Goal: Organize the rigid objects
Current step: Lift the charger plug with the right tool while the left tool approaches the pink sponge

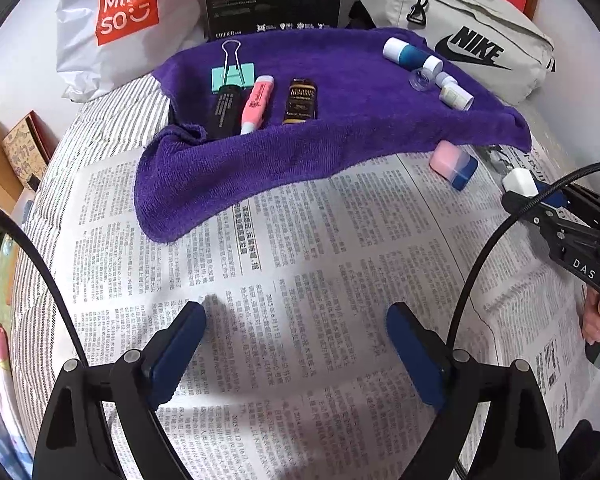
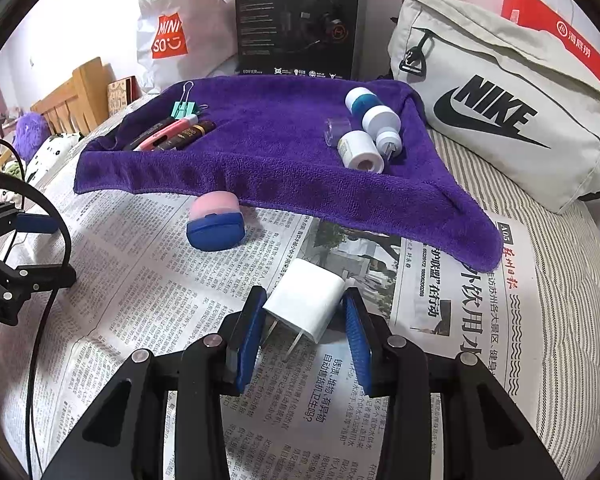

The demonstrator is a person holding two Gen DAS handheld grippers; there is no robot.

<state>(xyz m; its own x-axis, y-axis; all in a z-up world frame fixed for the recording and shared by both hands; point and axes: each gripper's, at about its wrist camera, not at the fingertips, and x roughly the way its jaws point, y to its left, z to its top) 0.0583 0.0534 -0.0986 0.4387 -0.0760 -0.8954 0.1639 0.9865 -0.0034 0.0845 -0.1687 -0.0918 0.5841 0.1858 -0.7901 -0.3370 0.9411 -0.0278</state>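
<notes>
White charger (image 2: 306, 300) sits clamped between right gripper (image 2: 300, 332) fingers.

Newspaper (image 1: 300, 240): far part hidden under purple towel (image 1: 340, 128); print too small to read in left wrist view. Black box (image 2: 298, 20): base hidden behind towel, top cut by frame in left wrist view. Black marker (image 2: 148, 136): mostly hidden behind pink highlighter (image 2: 168, 130) in right wrist view. White charger (image 1: 520, 180): partly covered by right gripper (image 1: 540, 196).
</notes>
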